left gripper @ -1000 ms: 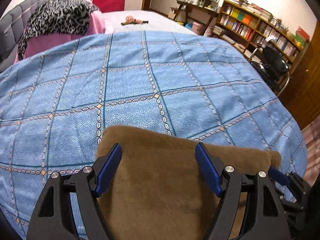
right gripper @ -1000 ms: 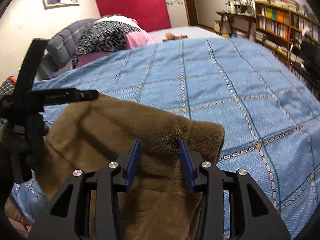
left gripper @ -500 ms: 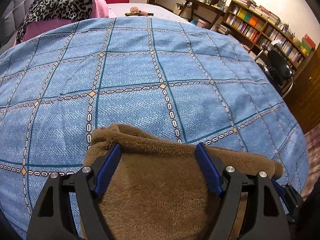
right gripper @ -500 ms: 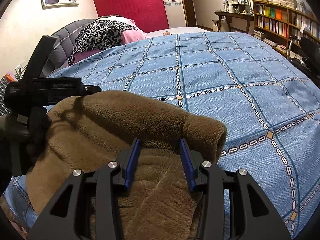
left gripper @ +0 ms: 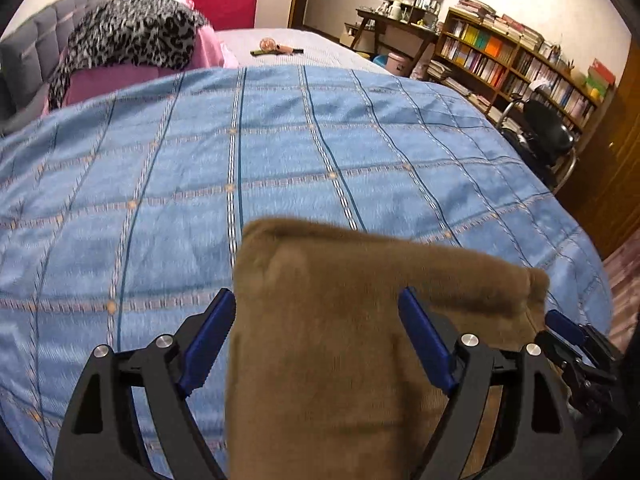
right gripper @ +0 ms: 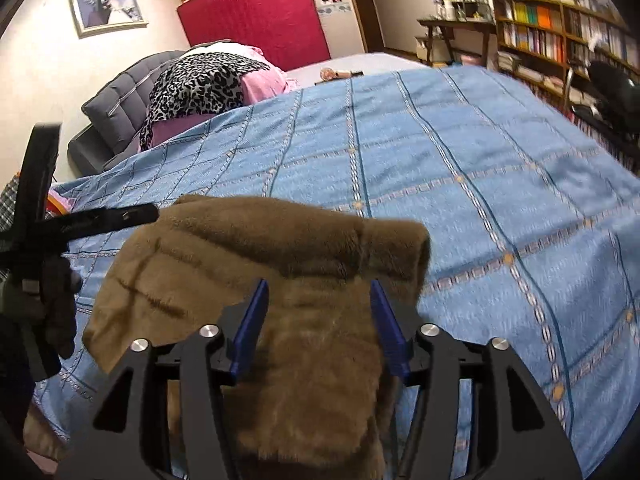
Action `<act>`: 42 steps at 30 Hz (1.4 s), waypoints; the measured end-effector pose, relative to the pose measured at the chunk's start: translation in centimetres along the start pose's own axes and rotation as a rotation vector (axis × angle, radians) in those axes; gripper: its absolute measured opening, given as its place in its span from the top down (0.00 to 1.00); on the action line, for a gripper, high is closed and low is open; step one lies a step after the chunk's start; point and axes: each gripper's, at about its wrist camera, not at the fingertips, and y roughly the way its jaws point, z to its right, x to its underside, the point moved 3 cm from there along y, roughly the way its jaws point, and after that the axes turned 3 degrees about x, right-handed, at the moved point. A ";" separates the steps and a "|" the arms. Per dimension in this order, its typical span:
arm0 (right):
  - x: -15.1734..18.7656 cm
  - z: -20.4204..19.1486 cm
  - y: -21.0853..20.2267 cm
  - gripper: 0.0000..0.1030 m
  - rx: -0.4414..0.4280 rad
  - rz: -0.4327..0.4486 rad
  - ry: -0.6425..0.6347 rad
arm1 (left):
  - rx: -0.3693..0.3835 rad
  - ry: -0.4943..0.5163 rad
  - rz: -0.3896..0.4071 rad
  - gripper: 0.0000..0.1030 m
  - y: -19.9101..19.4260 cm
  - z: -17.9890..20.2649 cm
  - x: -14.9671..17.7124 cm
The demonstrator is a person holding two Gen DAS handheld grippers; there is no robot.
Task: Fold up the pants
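A blue plaid bedspread (left gripper: 280,152) covered the bed, with one grey headboard (right gripper: 120,96) at ten o'clock, one leopard-print cloth (right gripper: 196,80) on pink bedding, one red panel (right gripper: 256,24), one framed photo (right gripper: 106,8) and one bookshelf (left gripper: 520,64) at two o'clock. One pair of brown fleece pants (left gripper: 360,340) lay folded at the near edge — six o'clock in both views. Two grippers stood over it: the left gripper (left gripper: 316,340) and right gripper (right gripper: 316,328) both had jaws opening, fabric between the pads but unpinched.
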 end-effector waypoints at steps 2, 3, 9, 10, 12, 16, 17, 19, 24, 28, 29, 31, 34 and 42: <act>0.8 0.8 -0.4 0.24 0.008 -0.011 0.035 | 0.035 -0.028 -0.013 0.13 -0.3 -0.8 1.1; 1.0 1.2 -0.5 0.24 0.010 -0.018 0.046 | 0.044 -0.038 -0.016 0.12 -0.4 -1.1 1.5; 1.6 2.6 0.2 0.22 -0.067 -0.085 0.151 | 0.058 -0.058 -0.050 0.11 0.1 -2.7 3.1; 1.6 2.8 0.4 0.21 -0.077 -0.093 0.164 | 0.068 -0.059 -0.053 0.10 0.2 -2.8 3.2; 1.7 3.0 1.0 0.18 -0.087 -0.112 0.184 | 0.099 -0.067 -0.063 0.10 0.5 -3.2 3.4; 1.6 3.3 2.0 0.13 -0.127 -0.146 0.223 | 0.149 -0.097 -0.091 0.09 1.4 -4.0 3.8; 1.7 3.5 2.3 0.13 -0.139 -0.154 0.232 | 0.164 -0.106 -0.100 0.09 1.7 -4.1 3.9; 1.6 3.5 3.1 0.11 -0.167 -0.173 0.244 | 0.198 -0.114 -0.116 0.09 2.1 -4.3 4.0; 1.1 3.3 4.7 0.08 -0.223 -0.207 0.250 | 0.298 -0.158 -0.170 0.09 3.3 -5.0 4.2; 0.4 2.1 6.3 0.08 -0.253 -0.245 0.211 | 0.347 -0.176 -0.191 0.09 3.9 -5.0 4.3; 0.4 1.9 6.5 0.08 -0.261 -0.250 0.207 | 0.349 -0.167 -0.190 0.09 3.9 -4.8 4.3; 0.2 1.4 6.8 0.09 -0.272 -0.259 0.197 | 0.362 -0.149 -0.189 0.14 4.1 -4.3 4.3; 0.1 1.4 6.9 0.21 -0.288 -0.265 0.192 | 0.351 -0.131 -0.176 0.20 4.0 -3.7 4.5; -1.2 1.3 5.0 0.51 -0.327 -0.223 0.169 | 0.332 -0.082 -0.139 0.38 2.6 -2.9 3.6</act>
